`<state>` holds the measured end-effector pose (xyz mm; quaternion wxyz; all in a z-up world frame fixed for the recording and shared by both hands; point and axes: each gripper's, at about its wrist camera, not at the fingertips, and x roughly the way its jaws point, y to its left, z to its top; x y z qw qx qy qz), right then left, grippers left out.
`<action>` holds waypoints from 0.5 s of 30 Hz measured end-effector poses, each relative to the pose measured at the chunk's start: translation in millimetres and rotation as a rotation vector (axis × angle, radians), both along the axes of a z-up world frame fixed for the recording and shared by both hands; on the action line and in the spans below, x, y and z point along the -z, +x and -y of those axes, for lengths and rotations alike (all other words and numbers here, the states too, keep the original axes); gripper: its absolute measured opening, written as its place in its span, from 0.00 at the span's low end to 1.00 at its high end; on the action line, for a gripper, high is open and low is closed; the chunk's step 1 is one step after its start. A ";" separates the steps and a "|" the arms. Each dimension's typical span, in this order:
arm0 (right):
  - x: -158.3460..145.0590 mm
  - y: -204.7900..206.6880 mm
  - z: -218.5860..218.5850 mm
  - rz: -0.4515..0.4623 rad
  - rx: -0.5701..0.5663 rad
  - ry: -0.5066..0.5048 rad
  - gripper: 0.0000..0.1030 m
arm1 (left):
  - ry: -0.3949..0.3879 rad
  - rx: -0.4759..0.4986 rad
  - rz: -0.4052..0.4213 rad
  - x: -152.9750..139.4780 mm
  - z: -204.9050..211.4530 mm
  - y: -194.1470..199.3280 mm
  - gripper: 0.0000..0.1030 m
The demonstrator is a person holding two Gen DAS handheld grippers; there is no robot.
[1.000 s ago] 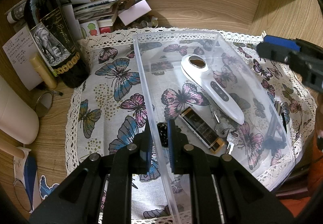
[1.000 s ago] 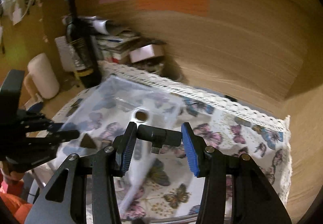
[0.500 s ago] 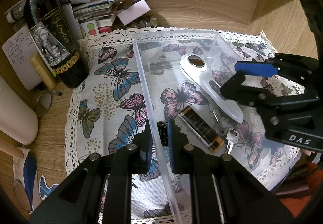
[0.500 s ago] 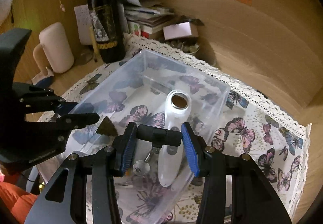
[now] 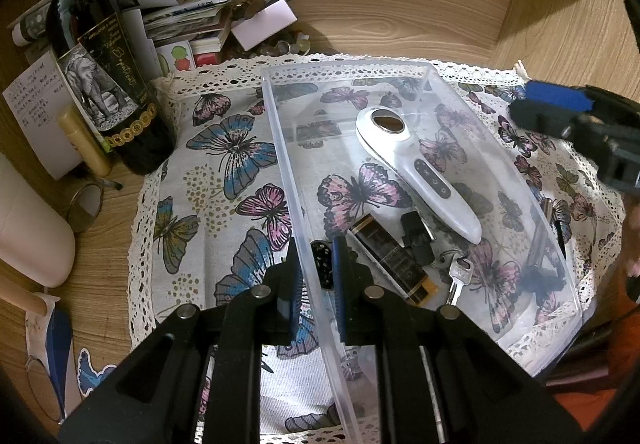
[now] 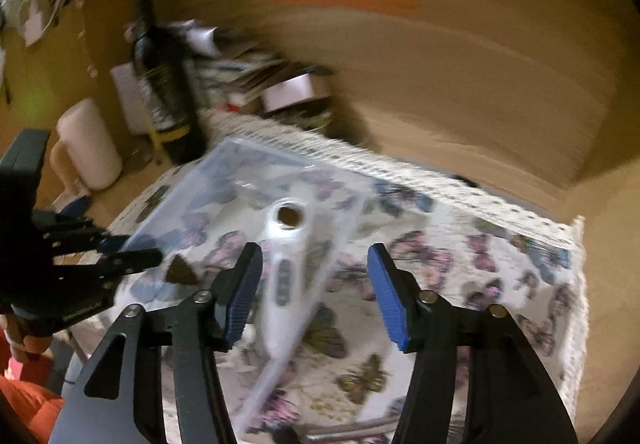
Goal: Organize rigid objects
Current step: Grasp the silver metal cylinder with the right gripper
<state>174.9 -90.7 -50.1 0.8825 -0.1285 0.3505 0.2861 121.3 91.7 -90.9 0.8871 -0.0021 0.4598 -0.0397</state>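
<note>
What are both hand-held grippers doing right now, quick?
Left hand-held gripper: shut on the clear plastic bin's near wall.
Right hand-held gripper: open, jaws opening, nothing between them.

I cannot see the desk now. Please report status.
Left gripper shut on clear box wall. Right gripper jaws opening, nothing between. Black adapter inside box. Nothing blocking.

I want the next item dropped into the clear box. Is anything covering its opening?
Nothing visible does. The clear box has no lid. The left gripper is shut on its near wall; the right gripper, jaws opening and empty, is off to the side.
</note>
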 end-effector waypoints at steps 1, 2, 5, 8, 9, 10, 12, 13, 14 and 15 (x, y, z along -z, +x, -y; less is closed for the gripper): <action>-1.1 0.8 6.3 0.002 0.020 0.003 0.51 | 0.000 0.000 0.000 0.0 0.1 0.0 0.12; -1.8 1.5 13.6 0.001 0.041 0.009 0.51 | 0.001 0.001 0.001 0.0 0.0 0.0 0.12; 2.1 1.8 36.4 -0.003 0.116 0.008 0.52 | 0.000 0.002 0.002 -0.2 0.1 0.5 0.12; 13.5 2.0 54.6 -0.033 0.174 0.004 0.54 | 0.000 0.002 0.001 -0.1 0.6 0.2 0.12; 19.0 1.3 60.9 -0.046 0.199 0.000 0.54 | 0.001 0.001 0.002 -0.1 0.7 0.1 0.12; 23.6 0.3 65.7 -0.056 0.217 -0.004 0.55 | 0.002 0.003 0.002 -0.1 0.5 0.2 0.12; 35.1 -4.4 75.6 -0.084 0.252 -0.006 0.54 | 0.000 0.004 0.003 -0.2 1.7 0.1 0.13; 41.2 -7.1 79.5 -0.104 0.262 -0.007 0.54 | -0.001 0.004 0.003 -0.1 2.0 0.2 0.13; 47.4 -10.2 83.0 -0.123 0.269 -0.008 0.54 | -0.001 0.005 0.004 -0.1 2.7 0.0 0.14; 51.6 -13.3 86.0 -0.135 0.276 -0.007 0.54 | -0.001 0.006 0.004 -0.1 3.0 0.3 0.14</action>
